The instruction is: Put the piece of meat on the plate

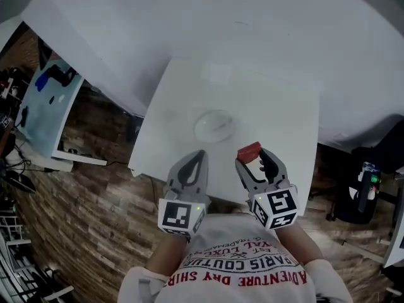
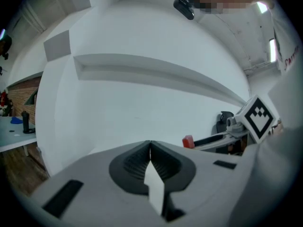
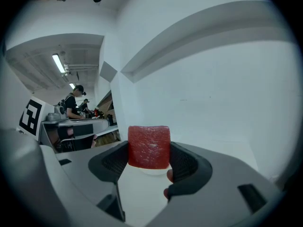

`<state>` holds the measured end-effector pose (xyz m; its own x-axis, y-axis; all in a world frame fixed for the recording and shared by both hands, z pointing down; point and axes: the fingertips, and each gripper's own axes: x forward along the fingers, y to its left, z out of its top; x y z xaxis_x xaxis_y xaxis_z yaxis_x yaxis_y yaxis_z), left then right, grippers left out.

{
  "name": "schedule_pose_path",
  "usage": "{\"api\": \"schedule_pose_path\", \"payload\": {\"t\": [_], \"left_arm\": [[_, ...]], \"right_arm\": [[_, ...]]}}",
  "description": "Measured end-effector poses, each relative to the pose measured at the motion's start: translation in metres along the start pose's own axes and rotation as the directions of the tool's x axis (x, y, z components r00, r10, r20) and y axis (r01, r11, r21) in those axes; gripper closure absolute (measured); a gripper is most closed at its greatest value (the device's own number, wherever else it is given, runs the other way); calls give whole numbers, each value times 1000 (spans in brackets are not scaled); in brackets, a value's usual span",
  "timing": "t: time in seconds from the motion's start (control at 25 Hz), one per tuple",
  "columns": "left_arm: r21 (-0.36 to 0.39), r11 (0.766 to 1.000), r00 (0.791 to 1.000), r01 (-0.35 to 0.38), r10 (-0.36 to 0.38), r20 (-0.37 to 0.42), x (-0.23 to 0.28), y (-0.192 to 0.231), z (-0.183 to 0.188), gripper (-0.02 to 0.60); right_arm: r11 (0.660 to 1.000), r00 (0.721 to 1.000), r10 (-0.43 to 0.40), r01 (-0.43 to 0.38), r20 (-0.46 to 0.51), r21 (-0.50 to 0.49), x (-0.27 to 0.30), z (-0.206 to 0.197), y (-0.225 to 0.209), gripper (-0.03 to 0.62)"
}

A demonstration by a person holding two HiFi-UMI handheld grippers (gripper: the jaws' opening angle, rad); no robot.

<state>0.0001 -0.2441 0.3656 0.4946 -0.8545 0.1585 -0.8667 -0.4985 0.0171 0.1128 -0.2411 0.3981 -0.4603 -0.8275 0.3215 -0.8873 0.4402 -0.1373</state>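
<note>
Between the jaws of the right gripper, the piece of meat sits clamped: a small red block with squared edges and a faintly marbled, matte face. The ribbed pads press on its two opposite flat sides, and about half of it stands out past the jaw tips. It looks light, and probably soft enough to give under pressure, so a moderate squeeze on those broad sides seems the right hold. A harder one could dent it or push it out forward. If the surface is moist it may slide on the pads, so I would keep it level on the way over.

In the head view the meat hangs above the near part of the white table, off the surface. The plate, pale, shallow and bare, lies near it at about ten o'clock. The meat is not yet over the rim.

At about eight o'clock from the meat, just beside the right gripper, the left gripper hovers over the table's near edge. Its own view shows the left gripper with jaws pressed together and nothing between them.
</note>
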Motion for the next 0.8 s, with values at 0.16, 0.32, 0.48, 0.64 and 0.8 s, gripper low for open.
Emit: {"api": "schedule_pose_path", "payload": {"t": [0.16,0.32,0.48,0.64,0.8], "left_arm": [[-2,998,998,67,-67,-8,29,39,7,574],[-2,989,988,150,-150,-37,54,76,6,574],[-15,978,976,208,-208,-64,76,107,-5,574],[-38,963,958,266,-268,-106,88,126,-22,574],[-54,958,949,282,-286,-135,102,138,-34,574]], "right_arm": [[997,997,-70,71,-14,20,35,11,2,316],[988,987,-153,154,-54,23,73,14,5,316],[977,974,-202,208,-102,50,108,8,8,316],[964,956,-249,260,-154,56,134,-5,10,316],[957,935,-271,287,-230,40,154,-26,2,316]]}}
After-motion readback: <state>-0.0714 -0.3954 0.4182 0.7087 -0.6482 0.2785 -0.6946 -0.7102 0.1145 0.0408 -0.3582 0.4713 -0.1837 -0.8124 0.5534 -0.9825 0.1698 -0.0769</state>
